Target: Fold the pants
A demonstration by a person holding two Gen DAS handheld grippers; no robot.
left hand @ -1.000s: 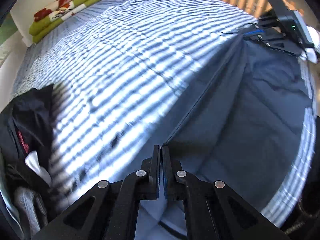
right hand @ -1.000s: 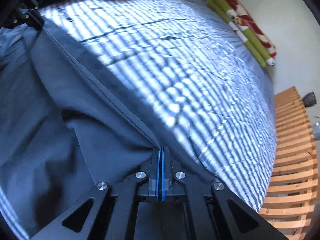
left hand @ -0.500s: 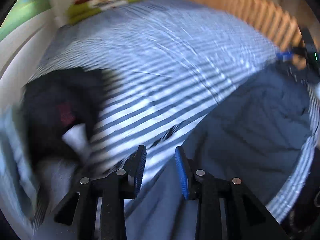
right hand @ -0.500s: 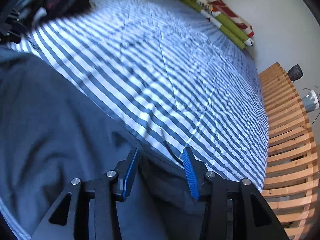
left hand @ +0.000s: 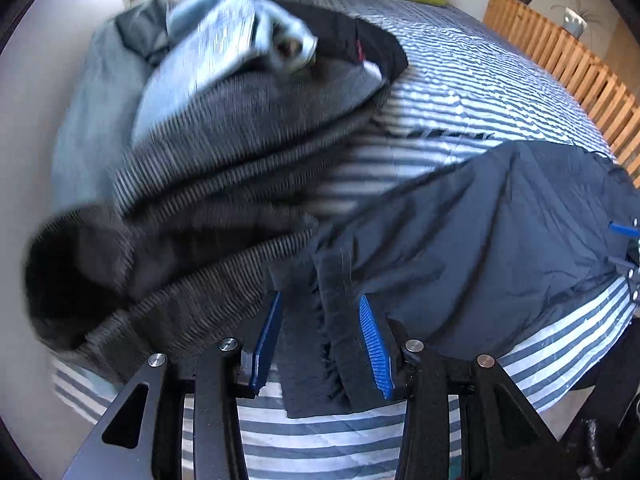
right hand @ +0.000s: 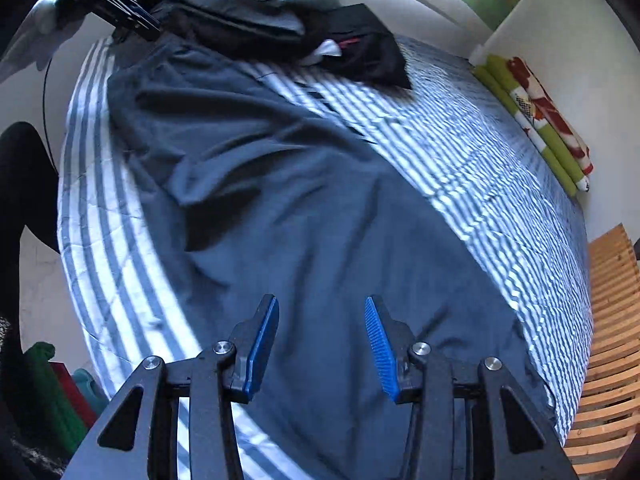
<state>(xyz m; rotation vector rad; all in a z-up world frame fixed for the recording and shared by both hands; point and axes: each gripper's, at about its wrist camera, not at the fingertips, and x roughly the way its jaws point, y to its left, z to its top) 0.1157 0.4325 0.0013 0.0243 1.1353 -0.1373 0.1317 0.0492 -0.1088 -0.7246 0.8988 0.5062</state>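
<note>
**Both grippers let go of the pants**

The striped bed (right hand: 500,184) fills both views, and the dark blue pants (right hand: 304,216) lie spread over its lower centre in the right wrist view. A second ago both grippers pinched the fabric; now the left gripper (left hand: 319,344) and right gripper (right hand: 320,344) have opened partway, jaws empty above the cloth, the left's just widening further. I judge one fold laid down, with regrasping next. The clothes pile (left hand: 224,152) at upper left of the left view is motion-blurred, and the pants' waist and hems are hard to distinguish.
</note>
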